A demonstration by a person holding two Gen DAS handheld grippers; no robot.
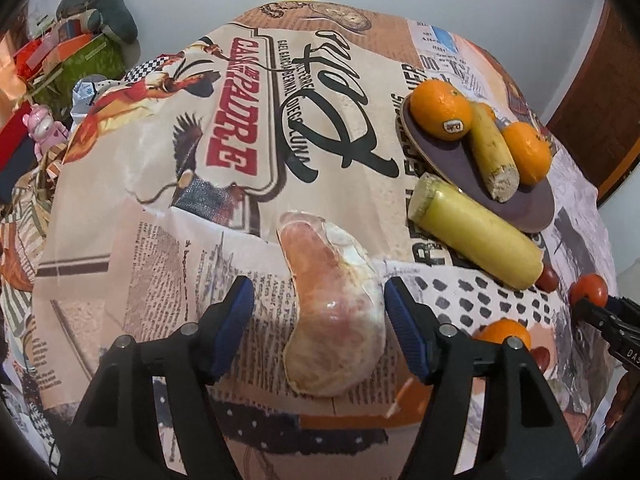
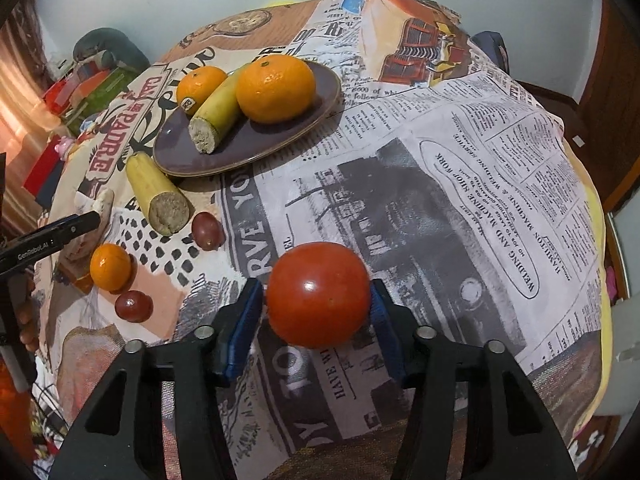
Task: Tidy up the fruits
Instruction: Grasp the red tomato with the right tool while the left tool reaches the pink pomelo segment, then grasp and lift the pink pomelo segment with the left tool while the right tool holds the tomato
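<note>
Each hand-held gripper (image 1: 320, 312) is black (silver screws) with ribbed blue pads (image 2: 240, 328).

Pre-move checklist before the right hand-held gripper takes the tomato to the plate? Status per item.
1. Tomato sits between the right hand-held gripper pads: ok.
2. Pads firmly closed on the tomato: cannot tell; they look to touch both sides.
3. Free room on the plate: ok, bare patch at the near rim, in front of the two oranges and the banana piece.
4. Path to the plate: ok, only tablecloth lies between.
5. Left hand-held gripper out of the way: ok, open around the pale peeled fruit, off to the left.
6. Loose banana piece against the plate rim: cannot tell.
</note>
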